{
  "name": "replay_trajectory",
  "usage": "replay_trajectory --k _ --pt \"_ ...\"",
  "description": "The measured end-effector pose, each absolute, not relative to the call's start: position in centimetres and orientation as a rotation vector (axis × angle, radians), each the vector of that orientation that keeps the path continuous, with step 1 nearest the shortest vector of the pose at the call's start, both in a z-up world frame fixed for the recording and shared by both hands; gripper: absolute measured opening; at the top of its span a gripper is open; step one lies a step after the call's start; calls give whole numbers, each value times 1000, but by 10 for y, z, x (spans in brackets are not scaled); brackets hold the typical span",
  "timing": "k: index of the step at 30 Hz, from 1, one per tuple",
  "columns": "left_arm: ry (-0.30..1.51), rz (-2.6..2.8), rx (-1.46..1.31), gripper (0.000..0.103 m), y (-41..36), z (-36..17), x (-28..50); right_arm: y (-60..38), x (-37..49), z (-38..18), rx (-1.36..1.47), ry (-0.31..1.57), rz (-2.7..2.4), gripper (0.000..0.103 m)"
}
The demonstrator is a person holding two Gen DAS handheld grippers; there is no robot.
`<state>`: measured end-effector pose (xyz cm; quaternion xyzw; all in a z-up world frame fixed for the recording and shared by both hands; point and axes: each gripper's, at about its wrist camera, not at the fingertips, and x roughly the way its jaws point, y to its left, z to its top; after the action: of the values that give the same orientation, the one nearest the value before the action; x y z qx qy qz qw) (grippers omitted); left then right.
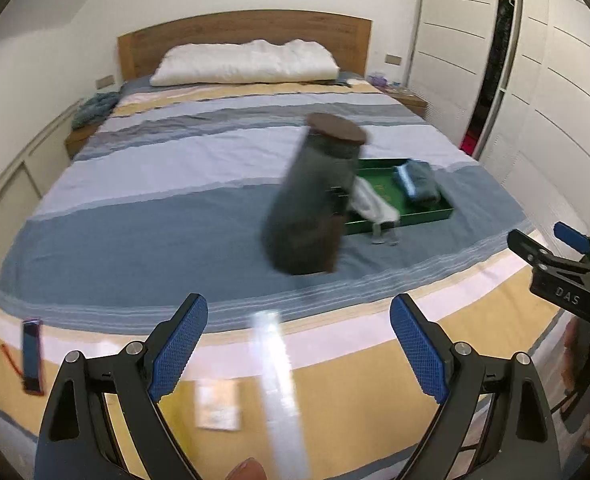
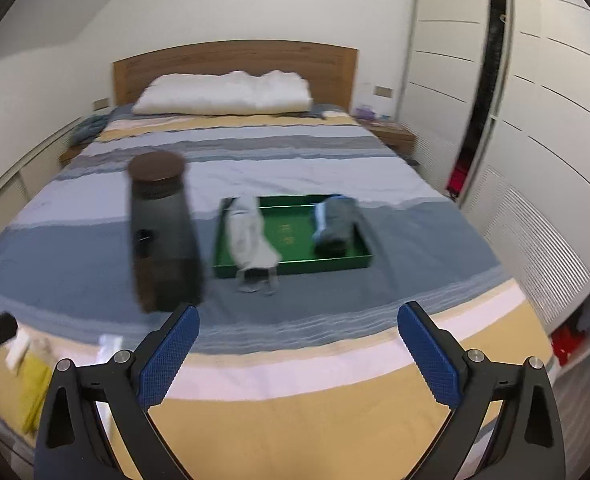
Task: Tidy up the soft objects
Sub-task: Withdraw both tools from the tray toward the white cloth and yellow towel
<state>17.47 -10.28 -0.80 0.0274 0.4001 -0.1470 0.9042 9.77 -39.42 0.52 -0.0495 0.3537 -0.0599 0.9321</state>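
A green tray (image 2: pixel 343 259) lies on the striped bed. In it a rolled dark grey-blue cloth (image 2: pixel 335 224) sits at the right, and a pale grey-white cloth (image 2: pixel 251 236) hangs over its front left rim. A tall dark bottle with a brown lid (image 2: pixel 161 236) stands left of the tray, blurred. In the left wrist view I see the same tray (image 1: pixel 435 212), the dark cloth (image 1: pixel 417 178), the pale cloth (image 1: pixel 371 200) and the bottle (image 1: pixel 315 200). My left gripper (image 1: pixel 299 344) and my right gripper (image 2: pixel 298 354) are both open and empty, well short of the tray.
A white pillow (image 2: pixel 223 94) lies by the wooden headboard. A phone (image 1: pixel 33 354) and a clear plastic strip (image 1: pixel 279 380) lie at the foot of the bed. White wardrobe doors (image 2: pixel 535 120) line the right side. Nightstands flank the bed.
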Motion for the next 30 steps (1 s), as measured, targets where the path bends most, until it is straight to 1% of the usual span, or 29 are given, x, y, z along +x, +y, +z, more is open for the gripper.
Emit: replay_trajectory --k 6,12,20,24,30 --pt "844 -211 77 89 -22 -21 168 -349 76 -4 -113 767 -20 101" --pt "864 -157 84 89 34 -38 163 -317 72 -19 -100 819 47 101" --pt "945 -151 93 89 78 -84 167 -275 69 -58 -105 911 128 98" --pt "986 -130 69 89 100 -110 172 -259 72 -79 -129 963 143 95" --pt "1044 -100 23 89 129 -141 182 -240 81 -102 -167 1015 170 94"
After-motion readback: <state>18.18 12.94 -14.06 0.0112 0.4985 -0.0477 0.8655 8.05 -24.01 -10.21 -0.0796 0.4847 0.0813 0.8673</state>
